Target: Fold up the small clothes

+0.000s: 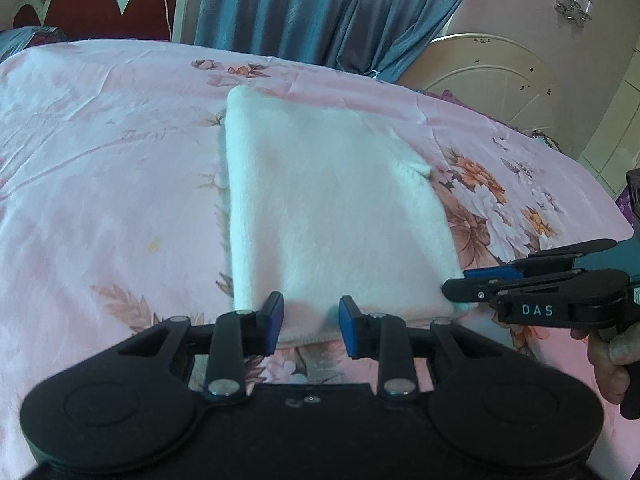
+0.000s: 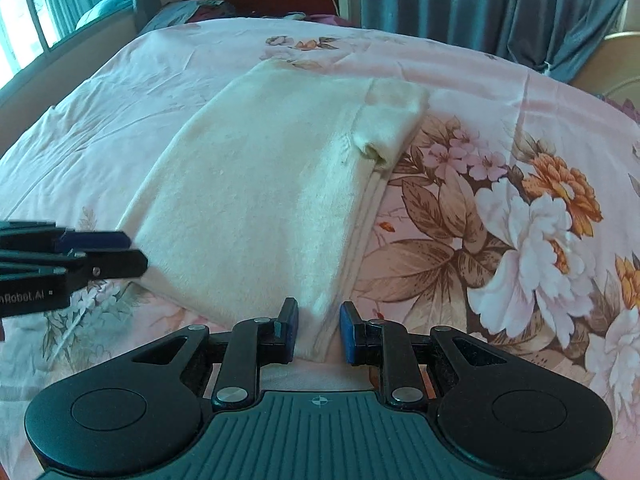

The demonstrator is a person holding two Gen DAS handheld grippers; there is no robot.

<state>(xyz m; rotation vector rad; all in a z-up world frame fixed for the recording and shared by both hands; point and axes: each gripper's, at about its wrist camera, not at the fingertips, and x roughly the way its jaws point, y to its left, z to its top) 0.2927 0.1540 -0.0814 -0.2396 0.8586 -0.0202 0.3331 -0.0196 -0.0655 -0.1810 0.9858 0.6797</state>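
A white fuzzy garment [image 1: 320, 200] [image 2: 260, 180] lies folded lengthwise on a pink floral bedsheet [image 1: 100, 160], with a short sleeve [image 2: 396, 120] sticking out on its right side. My left gripper [image 1: 311, 326] is at the near hem's left part, and the hem fills the narrow gap between its blue pads. My right gripper [image 2: 319, 330] grips the near right corner the same way. Each gripper also shows from the side in the other view, the right gripper [image 1: 456, 286] and the left gripper [image 2: 136, 252], both at the garment's near corners.
The bedsheet [image 2: 500, 220] stretches wide on both sides of the garment. A red headboard [image 1: 112, 0] and blue curtains [image 1: 320, 4] stand beyond the bed, with a window [image 2: 24, 20] at the far left. A person's hand [image 1: 612, 360] holds the right gripper's handle.
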